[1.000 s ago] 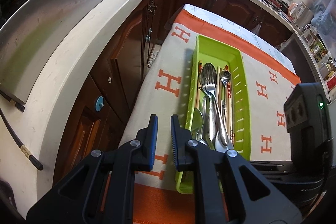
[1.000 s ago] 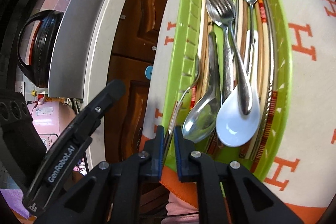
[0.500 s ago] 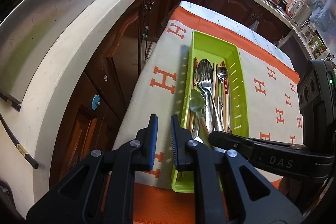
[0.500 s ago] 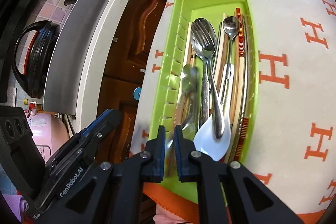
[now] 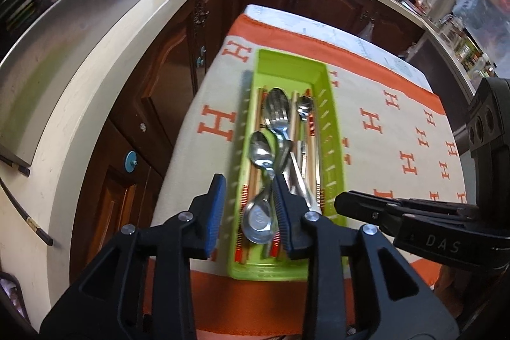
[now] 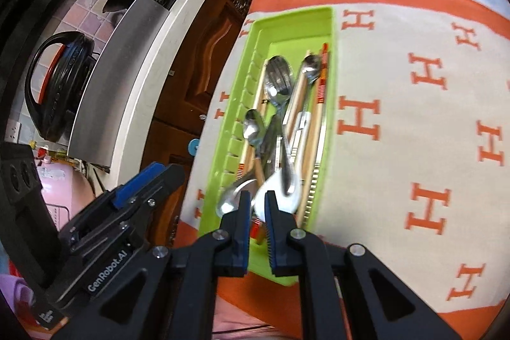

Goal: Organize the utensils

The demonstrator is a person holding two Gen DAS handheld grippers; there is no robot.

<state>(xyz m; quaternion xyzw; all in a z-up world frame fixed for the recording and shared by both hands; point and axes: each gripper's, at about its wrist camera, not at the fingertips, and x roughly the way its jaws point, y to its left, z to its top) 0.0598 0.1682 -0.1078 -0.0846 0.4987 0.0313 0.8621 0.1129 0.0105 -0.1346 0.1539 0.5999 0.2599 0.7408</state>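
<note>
Looking along the left gripper (image 5: 247,209), we see its blue-padded fingers (image 5: 216,212) spread apart with nothing between them, poised over the near end of the green utensil tray (image 5: 333,129). The tray lies lengthwise on a cream cloth with orange H letters (image 5: 411,161) that covers the bench (image 5: 395,61). Inside the tray we note a jumble: a large steel spoon (image 5: 278,109) at the far end, a small steel teaspoon (image 5: 305,105) beside it, another spoon (image 5: 262,148) mid-tray, and one with its bowl (image 5: 258,219) near the left gripper's fingertips. Wooden chopsticks with red-striped ends (image 5: 314,133) run along the tray's length under the metalware.

From the right wrist view, the right gripper (image 6: 256,206) has its fingers drawn close, leaving only a narrow gap that holds nothing; it sits at the near end of the tray, above a white ceramic soup spoon (image 6: 280,196). We cannot tell whether its fingertips touch the utensils. The left gripper shows at lower left in this view, beside the tray's long edge.

Beyond the cloth, dark wooden cabinet doors (image 5: 172,75) stand under a pale countertop (image 5: 105,50).
</note>
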